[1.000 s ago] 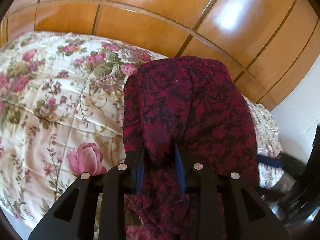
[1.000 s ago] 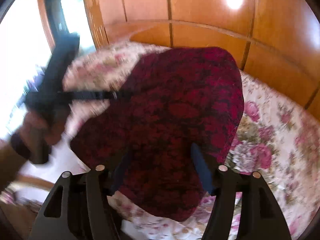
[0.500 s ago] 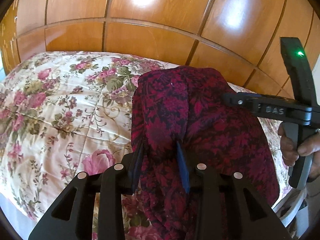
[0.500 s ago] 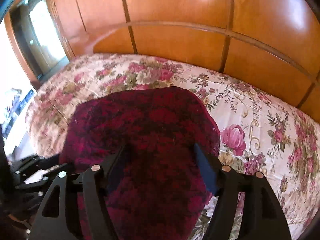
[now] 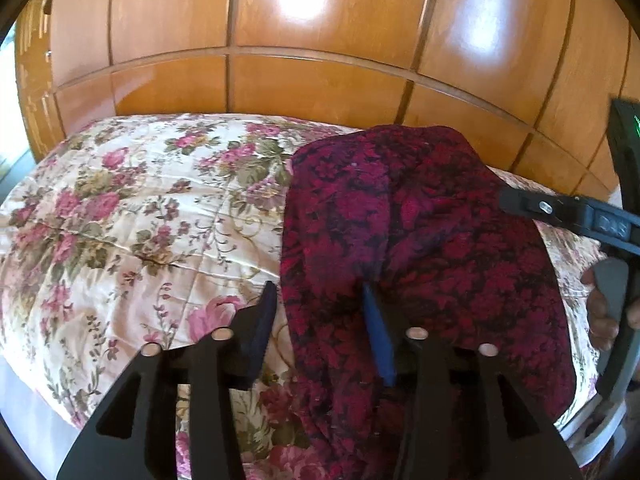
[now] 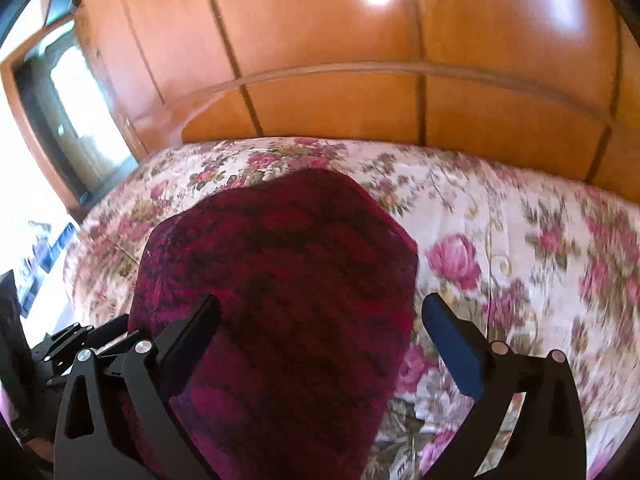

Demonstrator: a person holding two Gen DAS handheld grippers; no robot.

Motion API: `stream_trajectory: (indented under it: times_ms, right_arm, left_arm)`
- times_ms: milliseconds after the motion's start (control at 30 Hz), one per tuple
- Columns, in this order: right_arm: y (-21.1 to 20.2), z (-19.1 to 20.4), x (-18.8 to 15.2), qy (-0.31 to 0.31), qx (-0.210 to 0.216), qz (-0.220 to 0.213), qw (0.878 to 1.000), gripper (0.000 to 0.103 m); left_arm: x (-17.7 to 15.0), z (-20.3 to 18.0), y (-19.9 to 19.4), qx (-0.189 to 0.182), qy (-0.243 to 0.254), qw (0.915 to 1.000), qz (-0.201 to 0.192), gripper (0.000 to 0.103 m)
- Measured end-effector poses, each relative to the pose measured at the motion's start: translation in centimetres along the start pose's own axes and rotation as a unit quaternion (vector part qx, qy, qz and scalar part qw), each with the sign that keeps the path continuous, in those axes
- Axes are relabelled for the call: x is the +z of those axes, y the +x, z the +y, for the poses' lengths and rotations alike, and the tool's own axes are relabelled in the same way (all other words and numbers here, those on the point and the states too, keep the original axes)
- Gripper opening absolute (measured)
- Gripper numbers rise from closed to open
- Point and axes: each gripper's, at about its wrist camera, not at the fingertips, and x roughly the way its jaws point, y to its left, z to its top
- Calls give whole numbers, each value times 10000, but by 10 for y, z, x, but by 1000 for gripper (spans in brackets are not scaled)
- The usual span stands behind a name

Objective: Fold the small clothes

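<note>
With the dark red garment laid flat on the floral bedspread, I judge the step is letting go: both should draw straight back and up so no pad drags the cloth. The left gripper has its jaws opening, the cloth edge between them unpinched; the right gripper has its jaws opening wide, straddling the cloth. Its long axis runs from the grippers toward the wooden panelling.

Left wrist view — rides the left gripper, angled down, close over the dark red garment at frame centre-right. Right wrist view — same tilt, right gripper. Both share garment, floral bedspread, wooden panel wall across the top.
</note>
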Motion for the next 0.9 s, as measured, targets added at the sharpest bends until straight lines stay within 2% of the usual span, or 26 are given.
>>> stream_trajectory:
  times_ms: [33,100,167,267,400,633,733,800,900]
  right_arm:
    - [0,-9,-6,188,187,76,9996,100]
    - [-1,-27,-17,532,537,176,9970,101]
    - [0,-41,-28,842,864,236,9924,101]
    - [3,-64,-48,1356,1536,411,9779,101]
    - [19,-81,-67,1732,2236,631,9571,101]
    - [53,-83,-74,2045,3300,737,9186,101]
    - [60,-72,-69,1895,3420,750,9173,101]
    - [63,-62,-65,1785,3433,730,9192,101]
    - [65,-48,-60,1672,3340,714,9249,101]
  left_arm:
    - [0,0,0,2,-7,10000,11,45]
    - [-1,-1,0,104,23,9999,6,51]
    - [-2,-1,1,167,47,9998,1,61]
    - [-4,3,5,158,-14,9998,89,70]
    - [-8,14,16,-37,-202,9995,247,80]
    - [-12,42,34,-846,-583,9938,434,82]
    - [-13,53,40,-1275,-772,9876,500,82]
    - [-15,62,46,-1626,-1009,9800,546,82]
    - [-23,77,58,-2222,-1483,9618,603,82]
